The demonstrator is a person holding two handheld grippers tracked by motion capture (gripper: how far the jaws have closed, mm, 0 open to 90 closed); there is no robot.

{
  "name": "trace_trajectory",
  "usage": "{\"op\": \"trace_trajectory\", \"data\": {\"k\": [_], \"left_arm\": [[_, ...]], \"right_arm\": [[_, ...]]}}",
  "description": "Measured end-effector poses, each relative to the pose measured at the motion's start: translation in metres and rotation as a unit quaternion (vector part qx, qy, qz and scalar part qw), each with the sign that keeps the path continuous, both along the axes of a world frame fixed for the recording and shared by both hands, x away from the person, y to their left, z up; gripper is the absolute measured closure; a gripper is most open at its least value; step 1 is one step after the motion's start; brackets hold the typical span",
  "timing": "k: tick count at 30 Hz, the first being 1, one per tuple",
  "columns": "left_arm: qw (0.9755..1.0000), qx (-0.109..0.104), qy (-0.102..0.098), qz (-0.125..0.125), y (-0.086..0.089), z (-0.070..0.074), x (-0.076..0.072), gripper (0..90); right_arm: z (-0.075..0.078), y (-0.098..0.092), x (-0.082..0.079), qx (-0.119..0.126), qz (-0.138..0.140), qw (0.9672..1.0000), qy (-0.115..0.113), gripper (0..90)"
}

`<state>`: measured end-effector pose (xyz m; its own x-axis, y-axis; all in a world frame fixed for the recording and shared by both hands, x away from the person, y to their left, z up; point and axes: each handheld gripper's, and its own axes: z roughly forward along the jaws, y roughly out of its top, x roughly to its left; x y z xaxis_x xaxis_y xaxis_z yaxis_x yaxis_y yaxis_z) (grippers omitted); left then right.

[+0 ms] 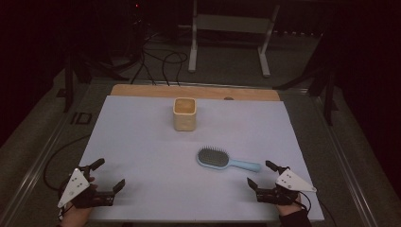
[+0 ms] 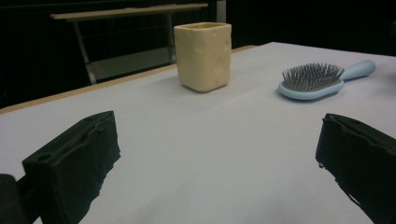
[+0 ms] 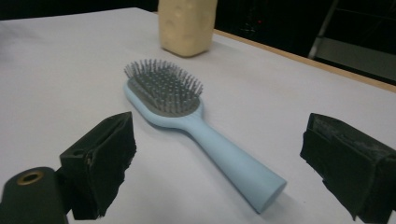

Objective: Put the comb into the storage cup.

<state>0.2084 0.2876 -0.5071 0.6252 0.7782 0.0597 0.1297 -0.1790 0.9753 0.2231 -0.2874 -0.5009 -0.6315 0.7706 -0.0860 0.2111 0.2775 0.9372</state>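
Note:
A light blue hairbrush [image 1: 227, 161] lies bristles up on the white table cover, its handle pointing right. Behind it stands a cream square cup [image 1: 185, 114], upright. My left gripper [image 1: 108, 174] rests at the near left corner, open with nothing between its jaws; ahead of it I see the cup [image 2: 203, 56] and the hairbrush [image 2: 317, 79] off to the right. My right gripper [image 1: 261, 175] sits at the near right, open and empty, a short way from the handle end of the hairbrush [image 3: 187, 121], with the cup [image 3: 187, 25] beyond.
The white cover [image 1: 142, 142] leaves a wooden strip of table [image 1: 142, 90] bare at the far edge. Beyond it stand a white metal frame [image 1: 229, 28] and cables on the dark floor. A metal rail [image 1: 33, 161] runs along the left.

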Motion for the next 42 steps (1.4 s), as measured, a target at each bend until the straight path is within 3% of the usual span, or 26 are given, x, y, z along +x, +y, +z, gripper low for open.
{"op": "trace_trajectory", "data": {"k": [11, 27, 42], "left_arm": [[1.0000, -0.004, 0.001, 0.001, 0.000, 0.000, 0.000, 0.0], [1.0000, 0.000, 0.001, 0.000, -0.001, 0.000, 0.000, 0.0], [1.0000, 0.000, 0.003, 0.002, -0.001, -0.001, 0.000, 0.0]], "right_arm": [[-0.003, 0.003, 0.001, -0.008, 0.003, 0.9999, -0.006, 9.7], [0.005, 0.011, -0.003, -0.019, 0.029, 0.9988, 0.033, 9.7], [0.034, 0.021, -0.009, -0.022, 0.057, 0.9978, 0.026, 9.6]]}}
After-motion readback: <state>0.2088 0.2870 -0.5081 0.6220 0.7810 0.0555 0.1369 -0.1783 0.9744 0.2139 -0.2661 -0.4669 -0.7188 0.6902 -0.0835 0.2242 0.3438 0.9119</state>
